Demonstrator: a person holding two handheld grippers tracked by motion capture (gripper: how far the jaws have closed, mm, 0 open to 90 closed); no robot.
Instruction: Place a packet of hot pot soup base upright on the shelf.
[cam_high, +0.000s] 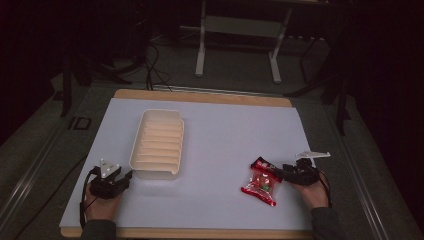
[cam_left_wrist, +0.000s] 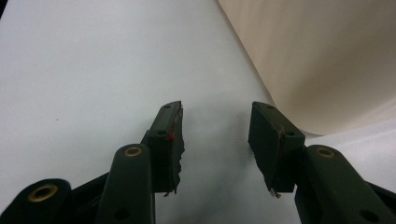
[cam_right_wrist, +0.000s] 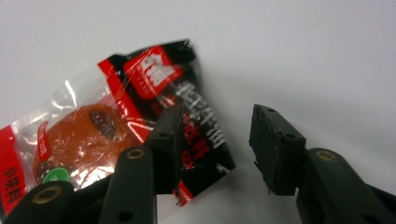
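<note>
Red-black-and-clear snack packet (cam_right_wrist: 116, 126) flat on white sheet, right tongs (cam_right_wrist: 215, 140) apart over its corner.

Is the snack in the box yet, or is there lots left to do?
Not yet. The cream tray has nothing in it, so nothing looks done. The red snack packet lies on the white table, and the right tongs are open right at its edge, not gripping. The left tongs wait open beside the tray. Probably grabbing, carrying and dropping all remain.

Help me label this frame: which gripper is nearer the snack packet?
Right. The right gripper is at the snack packet's edge; the left gripper sits beside the tray.
</note>
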